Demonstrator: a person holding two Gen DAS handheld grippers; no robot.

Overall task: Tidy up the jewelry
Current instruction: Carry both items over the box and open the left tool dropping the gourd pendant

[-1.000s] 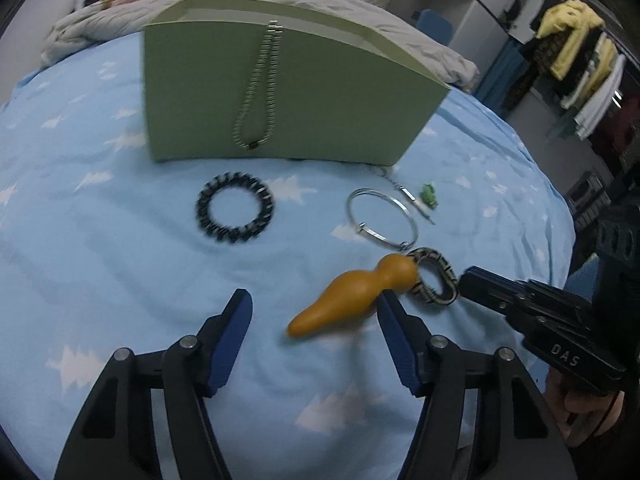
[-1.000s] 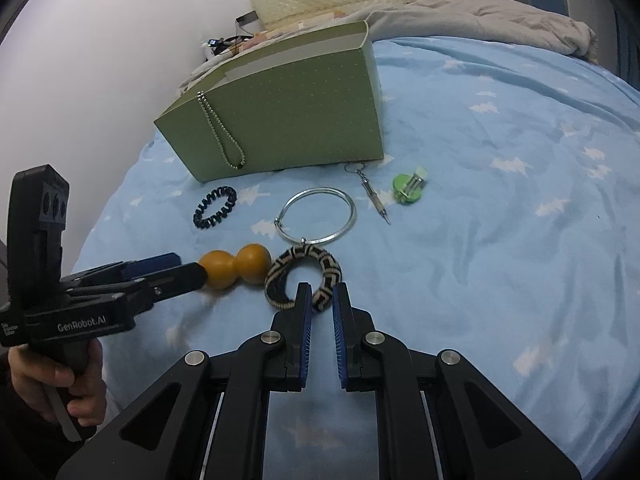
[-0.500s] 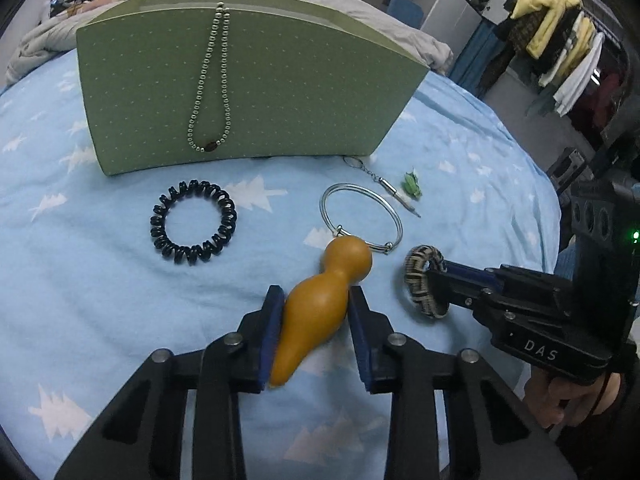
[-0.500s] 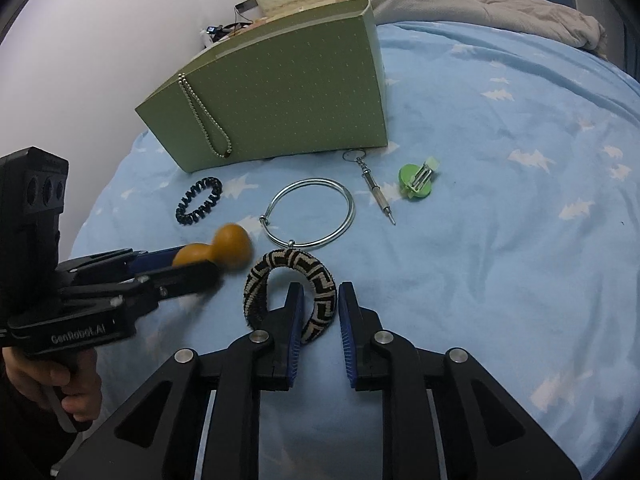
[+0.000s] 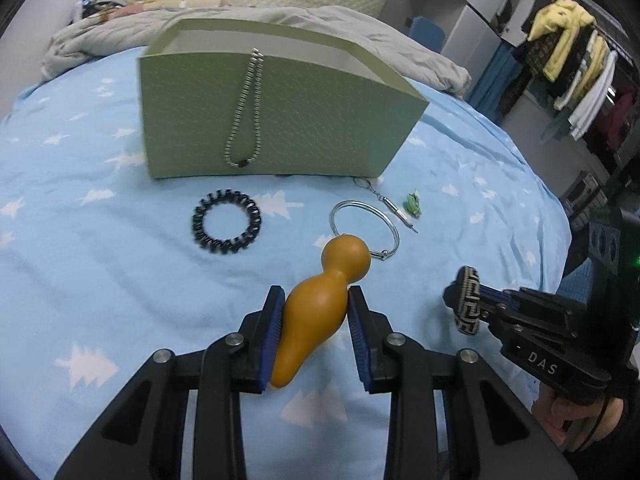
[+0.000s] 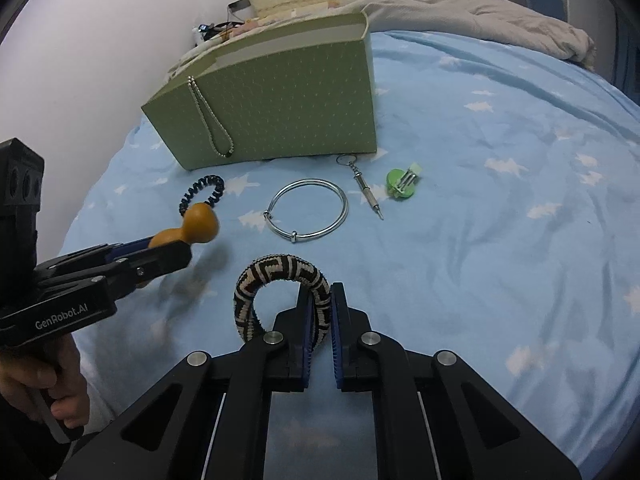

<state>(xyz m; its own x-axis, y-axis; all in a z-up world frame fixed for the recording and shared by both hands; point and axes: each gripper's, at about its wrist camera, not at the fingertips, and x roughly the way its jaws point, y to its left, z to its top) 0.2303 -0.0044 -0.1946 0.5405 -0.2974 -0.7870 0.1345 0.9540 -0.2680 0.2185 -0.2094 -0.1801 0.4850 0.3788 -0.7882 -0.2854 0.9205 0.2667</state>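
My left gripper [image 5: 316,300] is shut on an orange gourd-shaped pendant [image 5: 320,300] and holds it above the blue bedsheet; it also shows in the right wrist view [image 6: 192,226]. My right gripper [image 6: 320,300] is shut on a black-and-cream woven bangle [image 6: 276,276], lifted off the sheet; the bangle also shows in the left wrist view [image 5: 469,300]. An open green box [image 5: 276,128] stands behind, with a bead chain [image 5: 244,120] hanging over its front wall. A black coil bracelet [image 5: 226,221] and a silver bangle [image 5: 365,229] lie on the sheet.
A small keychain screwdriver [image 6: 366,188] and a green clip-like piece [image 6: 402,184] lie right of the silver bangle. A grey blanket [image 5: 360,36] and pillow lie behind the box. Clothes hang at the far right [image 5: 568,56].
Both grippers have lifted their objects off the sheet. The left one rose with the gourd, the right one rose with the woven bangle, and the box appears farther away.
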